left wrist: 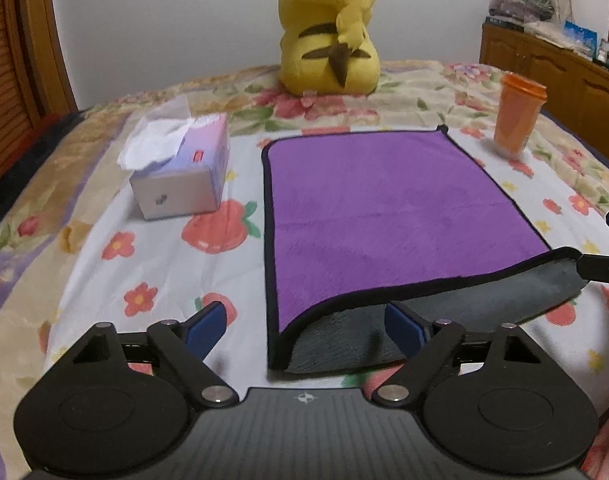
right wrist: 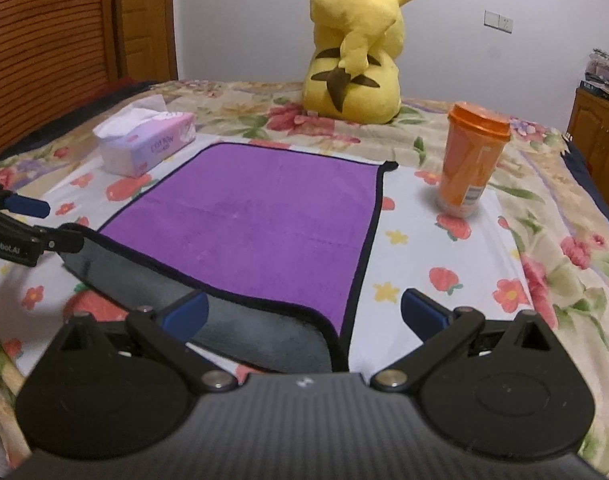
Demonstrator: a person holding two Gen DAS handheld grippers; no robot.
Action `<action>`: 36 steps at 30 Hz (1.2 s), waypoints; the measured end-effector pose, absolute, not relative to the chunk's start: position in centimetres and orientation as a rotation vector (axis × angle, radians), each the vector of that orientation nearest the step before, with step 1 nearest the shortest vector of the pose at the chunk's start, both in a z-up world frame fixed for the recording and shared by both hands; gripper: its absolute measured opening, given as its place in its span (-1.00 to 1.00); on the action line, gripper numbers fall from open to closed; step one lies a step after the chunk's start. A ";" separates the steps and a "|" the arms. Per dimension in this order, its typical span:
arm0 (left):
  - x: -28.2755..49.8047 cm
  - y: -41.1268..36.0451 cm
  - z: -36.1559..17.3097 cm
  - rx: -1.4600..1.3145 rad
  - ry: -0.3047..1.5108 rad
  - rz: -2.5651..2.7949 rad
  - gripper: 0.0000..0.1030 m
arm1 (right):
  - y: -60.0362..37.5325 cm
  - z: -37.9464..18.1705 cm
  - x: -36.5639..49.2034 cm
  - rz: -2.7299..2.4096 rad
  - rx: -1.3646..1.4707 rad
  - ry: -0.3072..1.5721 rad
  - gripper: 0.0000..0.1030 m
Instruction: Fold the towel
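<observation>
A purple towel (left wrist: 388, 216) with black trim and a grey underside lies on the flowered bedspread; it also shows in the right wrist view (right wrist: 264, 220). Its near edge is curled up, showing the grey side. My left gripper (left wrist: 304, 328) is open, its blue pads on either side of the towel's near left corner, just above the bed. My right gripper (right wrist: 304, 314) is open over the near right corner. Each gripper's fingers reach into the other's view at the raised edge, the right fingertips (left wrist: 596, 270) and the left fingertips (right wrist: 60, 242).
A tissue box (left wrist: 180, 168) stands left of the towel. An orange lidded cup (left wrist: 516, 114) stands at the right. A yellow plush toy (left wrist: 328, 28) sits behind. A wooden cabinet (left wrist: 556, 68) is at the far right, a wooden door (right wrist: 44, 52) at the left.
</observation>
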State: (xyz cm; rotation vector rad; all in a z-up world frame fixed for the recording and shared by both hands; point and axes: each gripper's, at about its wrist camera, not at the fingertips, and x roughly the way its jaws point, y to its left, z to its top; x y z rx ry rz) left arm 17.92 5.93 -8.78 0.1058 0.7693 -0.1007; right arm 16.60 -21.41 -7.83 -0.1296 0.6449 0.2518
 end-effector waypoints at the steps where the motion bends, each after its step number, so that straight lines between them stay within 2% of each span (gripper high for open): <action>1: 18.1 6.1 -9.0 0.101 0.779 -0.103 0.68 | -21.4 -8.0 16.8 0.252 -0.128 0.653 0.94; 3: 18.4 6.4 -9.1 0.091 0.792 -0.107 0.57 | -21.6 -8.4 17.3 0.256 -0.122 0.677 0.72; 8: 18.9 7.1 -9.5 0.058 0.821 -0.112 0.24 | -21.6 -9.3 18.1 0.264 -0.108 0.741 0.72; 16: 19.5 7.3 -10.1 0.040 0.860 -0.138 0.04 | -22.1 -10.2 19.1 0.279 -0.059 0.810 0.61; 22: 19.7 7.3 -11.0 0.038 0.902 -0.146 -0.08 | -22.2 -10.6 19.4 0.304 -0.043 0.858 0.41; 28: 19.7 7.3 -11.0 0.031 0.901 -0.150 -0.17 | -22.3 -10.4 19.4 0.320 -0.040 0.869 0.10; 30: 19.7 7.3 -10.9 0.027 0.900 -0.155 -0.30 | -22.4 -10.5 19.5 0.317 -0.041 0.873 -0.04; 31: 19.6 7.2 -10.9 0.021 0.900 -0.164 -0.44 | -22.5 -10.5 19.6 0.313 -0.042 0.875 -0.08; 32: 19.6 7.2 -10.8 0.018 0.901 -0.170 -0.54 | -22.6 -10.5 19.6 0.310 -0.041 0.876 -0.21; 33: 19.6 7.1 -10.8 0.019 0.901 -0.176 -0.57 | -22.7 -10.5 19.7 0.307 -0.041 0.876 -0.36; 36: 19.5 6.9 -10.8 0.028 0.894 -0.189 -0.69 | -23.0 -10.5 19.8 0.294 -0.044 0.873 -0.57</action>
